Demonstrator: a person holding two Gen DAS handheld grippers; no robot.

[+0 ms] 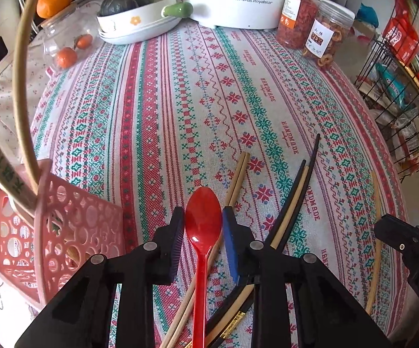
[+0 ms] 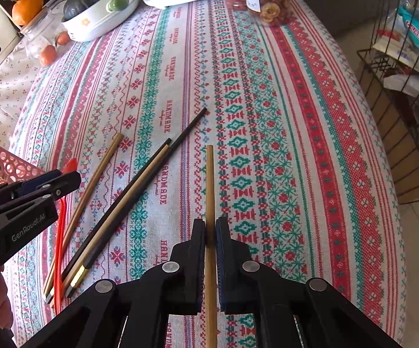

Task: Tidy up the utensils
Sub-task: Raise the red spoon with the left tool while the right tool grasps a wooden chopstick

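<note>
Left wrist view: left gripper (image 1: 203,220) jaws released, straddling glossy red plastic spoon (image 1: 202,232) on woven desk (image 1: 180,101); handle end cut off at 6 o'clock. Perforated pink basket (image 1: 64,232) at 9 o'clock. Right gripper (image 2: 210,232) jaws nearly clenched around round bamboo chopstick (image 2: 209,179); contact unclear.

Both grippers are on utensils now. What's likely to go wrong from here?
1. The left gripper straddles the red spoon at its bowl, over the bamboo chopstick pair; closing may snag a stick.
2. The right gripper pinches the single bamboo chopstick near one end; it could swing when lifted.
</note>
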